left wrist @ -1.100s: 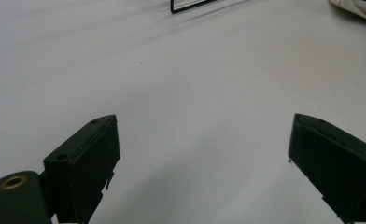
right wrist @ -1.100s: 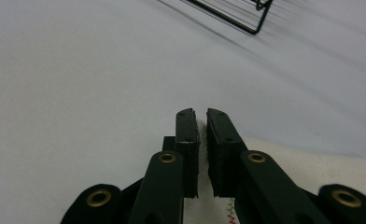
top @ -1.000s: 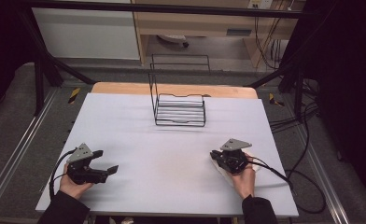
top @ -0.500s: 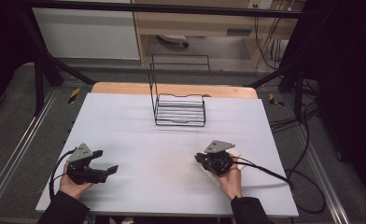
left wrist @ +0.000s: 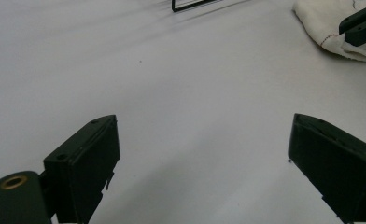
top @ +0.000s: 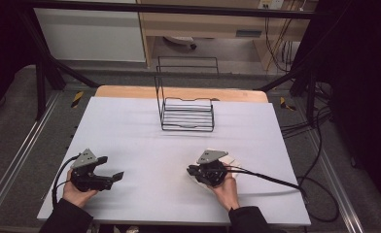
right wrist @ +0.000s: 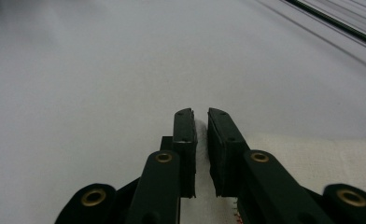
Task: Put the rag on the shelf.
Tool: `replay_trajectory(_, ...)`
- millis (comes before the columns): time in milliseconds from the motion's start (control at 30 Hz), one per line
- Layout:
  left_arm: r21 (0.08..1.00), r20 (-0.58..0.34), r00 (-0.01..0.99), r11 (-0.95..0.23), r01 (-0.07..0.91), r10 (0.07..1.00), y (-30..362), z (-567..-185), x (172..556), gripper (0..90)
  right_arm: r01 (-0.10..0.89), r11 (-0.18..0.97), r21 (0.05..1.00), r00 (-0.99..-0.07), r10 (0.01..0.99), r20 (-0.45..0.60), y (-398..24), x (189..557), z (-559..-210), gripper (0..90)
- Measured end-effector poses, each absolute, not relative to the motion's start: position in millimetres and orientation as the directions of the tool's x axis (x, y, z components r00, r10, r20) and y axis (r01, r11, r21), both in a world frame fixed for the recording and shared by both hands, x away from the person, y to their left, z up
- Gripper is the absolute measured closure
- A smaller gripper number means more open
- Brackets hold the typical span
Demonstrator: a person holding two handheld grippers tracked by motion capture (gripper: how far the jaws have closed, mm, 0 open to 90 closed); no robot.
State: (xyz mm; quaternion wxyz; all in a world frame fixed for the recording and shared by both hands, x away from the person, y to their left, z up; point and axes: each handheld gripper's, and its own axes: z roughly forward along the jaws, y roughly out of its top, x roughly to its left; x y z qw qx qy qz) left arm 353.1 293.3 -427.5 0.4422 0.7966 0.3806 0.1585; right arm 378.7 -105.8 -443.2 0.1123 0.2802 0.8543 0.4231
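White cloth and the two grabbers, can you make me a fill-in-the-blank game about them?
1. The right gripper has its jaws closed on the ____ cloth.
2. The left gripper has its jaws wide ____.
3. The wire rack stands at the ____ end of the table.

Missing words: white; open; far

The table top point(top: 145, 141) is covered in a matt, smooth pale grey sheet, with a bare strip of light wood point(top: 130, 92) left showing at the far edge. The rack point(top: 186, 114) is made of thin black wire, metal by the look of it. Both grippers, left point(top: 112, 171) and right point(top: 192, 171), are built from matt black plastic, with small brass-coloured rivets seen on the arms. The cloth point(right wrist: 312, 161) is a whitish woven fabric, slightly rough, with red stitching along one edge.
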Motion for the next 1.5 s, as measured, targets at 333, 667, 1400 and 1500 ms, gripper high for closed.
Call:
replay_trajectory(333,0.82,-0.12,0.645,-0.291,0.493,0.755,277,-421,355,8.7,0.381,0.373,0.846,-0.766,0.64,0.062,-131,379,-416,40.6)
replay_trajectory(667,0.802,-0.113,0.694,-0.348,0.486,0.711,218,-412,357,10.0,0.489,0.297,0.82,-0.642,0.759,0.108,-198,386,-421,15.1)
replay_trajectory(1400,0.706,-0.165,0.738,-0.444,0.551,0.654,84,-432,386,46.4,0.587,0.314,0.746,-0.542,0.837,0.074,-243,390,-449,56.1)
replay_trajectory(1500,0.687,-0.179,0.727,-0.445,0.574,0.663,78,-438,389,49.6,0.598,0.314,0.737,-0.542,0.836,0.084,-242,390,-450,59.5)
